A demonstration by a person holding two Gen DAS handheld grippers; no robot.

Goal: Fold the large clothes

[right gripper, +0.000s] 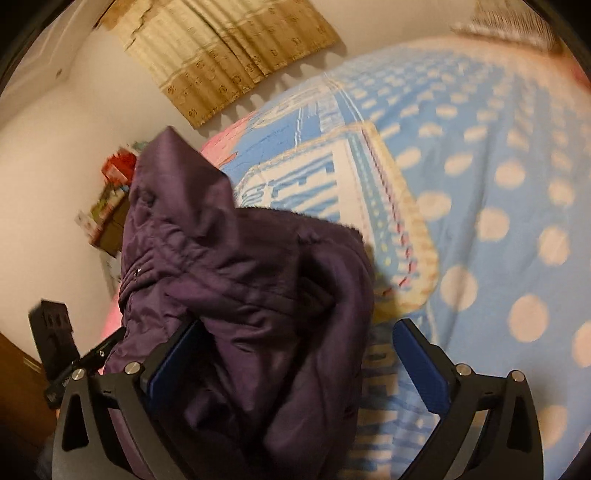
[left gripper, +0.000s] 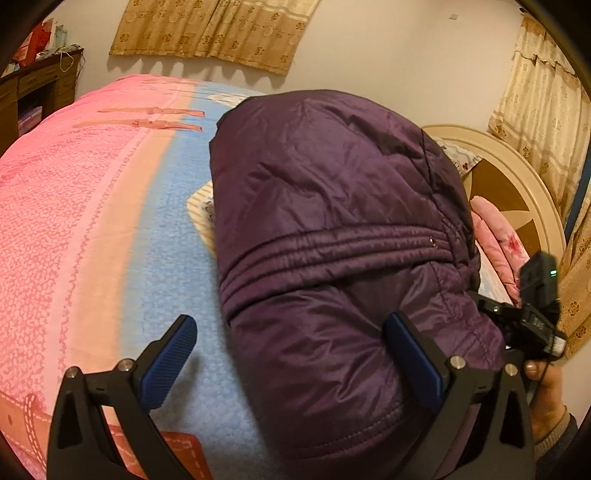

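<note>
Purple padded jacket (left gripper: 332, 221) heaped on a pink-and-blue bed cover (left gripper: 92, 221); left gripper (left gripper: 291, 354) spread wide, gripping nothing, jacket bulging between its pads. Patterned curtain (left gripper: 214, 29) on pale wall, rounded headboard (left gripper: 517, 177) behind. From the right wrist: right gripper (right gripper: 295, 365) fully parted, jacket (right gripper: 240, 277) loose between the pads, dotted blue cover (right gripper: 498, 184) beyond.

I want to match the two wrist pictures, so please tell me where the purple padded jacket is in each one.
Left wrist view: the purple padded jacket fills the centre and right of the picture, lying on the bedspread.
Right wrist view: the jacket is bunched at lower left and centre, reaching between the open right gripper fingers.
Shared landmark: the small metal snap on the jacket's stitched band.
</note>
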